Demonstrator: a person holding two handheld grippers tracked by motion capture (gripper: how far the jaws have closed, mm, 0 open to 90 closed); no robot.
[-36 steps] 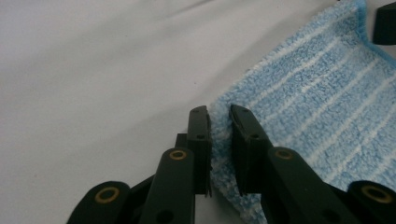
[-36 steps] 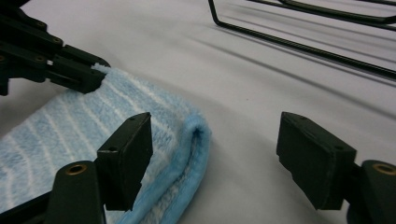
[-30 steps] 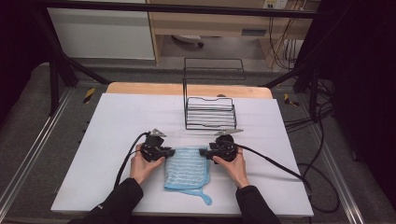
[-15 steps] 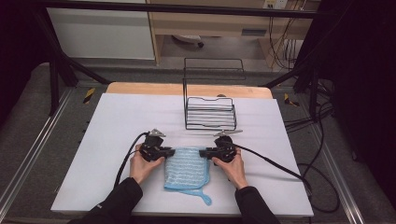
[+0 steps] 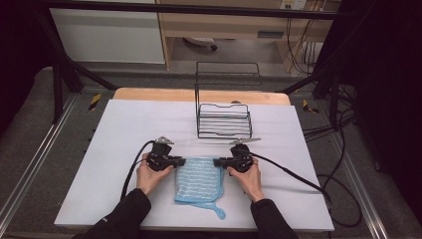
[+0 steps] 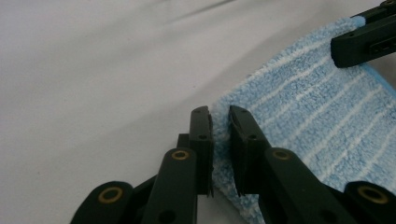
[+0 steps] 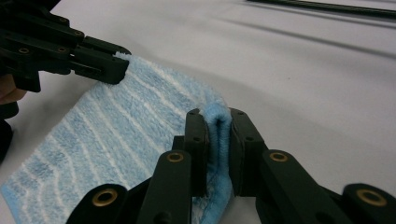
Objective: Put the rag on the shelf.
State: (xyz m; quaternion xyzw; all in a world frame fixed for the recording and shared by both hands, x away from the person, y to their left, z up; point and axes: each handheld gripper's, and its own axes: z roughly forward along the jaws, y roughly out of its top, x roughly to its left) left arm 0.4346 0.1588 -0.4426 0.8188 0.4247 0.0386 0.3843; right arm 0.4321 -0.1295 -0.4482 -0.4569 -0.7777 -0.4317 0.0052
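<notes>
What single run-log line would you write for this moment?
left tongs: shut on cloth corner | right tongs: just closed on cloth corner | cloth: flat on table | wire basket: behind

Probably lab: black rig frame [image 5: 59, 74], cables [image 5: 343, 144]

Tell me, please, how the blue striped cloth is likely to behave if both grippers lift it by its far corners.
The blue striped cloth will probably hang limp: its edge already folds between the jaws of the right gripper. It looks light, being thin and flat on the table. Its fluffy pile should resist slipping from the left gripper, whose jaws are shut on the other corner.
</notes>
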